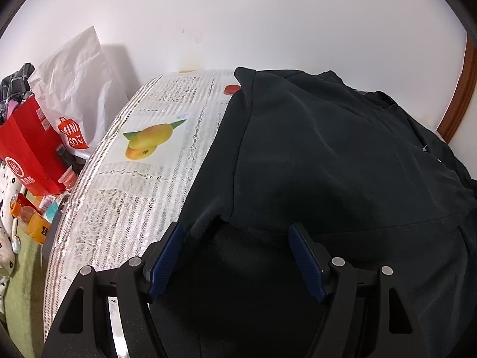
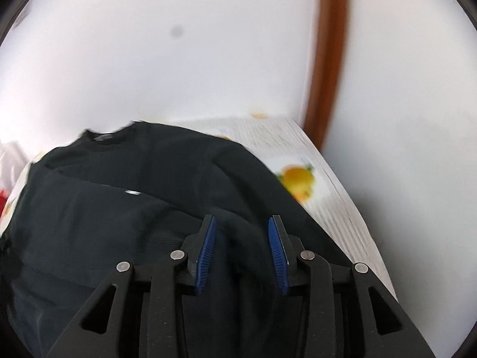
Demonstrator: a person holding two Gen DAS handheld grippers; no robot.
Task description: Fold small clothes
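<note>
Mostly dark up close: the black garment (image 1: pixel 328 155) fills the near part of both views, and its near folds merge into shadow under the gripper bodies. Left gripper (image 1: pixel 235 232) stands wide, blue pads clear of the cloth, a notched hem edge lying between them, nothing grasped. Right gripper (image 2: pixel 242 223) is parted too, a raised ridge of fabric between the pads; right view is blurred, so contact is unclear. Garment lies rumpled across the table (image 1: pixel 134 197), reaching its far edge by the wall, neckline at the far side. Beyond the table's left edge, a red bag (image 1: pixel 26 155) and white bag (image 1: pixel 77 89), partly cut off.
</note>
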